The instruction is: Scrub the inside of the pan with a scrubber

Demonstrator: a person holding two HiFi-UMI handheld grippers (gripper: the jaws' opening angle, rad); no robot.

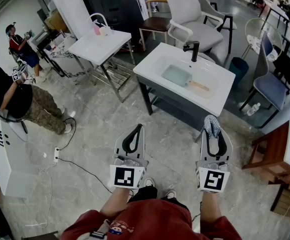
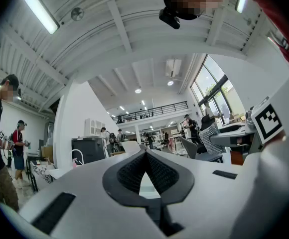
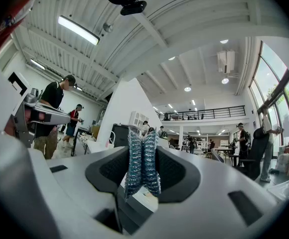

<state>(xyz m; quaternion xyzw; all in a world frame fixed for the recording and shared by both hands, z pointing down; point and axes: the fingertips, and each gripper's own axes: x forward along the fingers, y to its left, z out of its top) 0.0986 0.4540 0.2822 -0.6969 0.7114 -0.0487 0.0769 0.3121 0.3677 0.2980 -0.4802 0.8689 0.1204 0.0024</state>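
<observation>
We carry the scrubber point(image 3: 143, 166) pinched in our right gripper point(image 1: 212, 130), ready for the pan point(image 1: 177, 75) in the sink point(image 1: 155, 66) ahead; our left gripper point(image 1: 136, 130) is closed, empty.

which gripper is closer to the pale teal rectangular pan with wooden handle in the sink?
Right. Right gripper, gripping a metal mesh scrubber, faces the handle end of the pan; left gripper is farther, to the left.

White sink counter point(image 1: 152, 66); in basin, prob. a teal pan point(image 1: 177, 75).
</observation>
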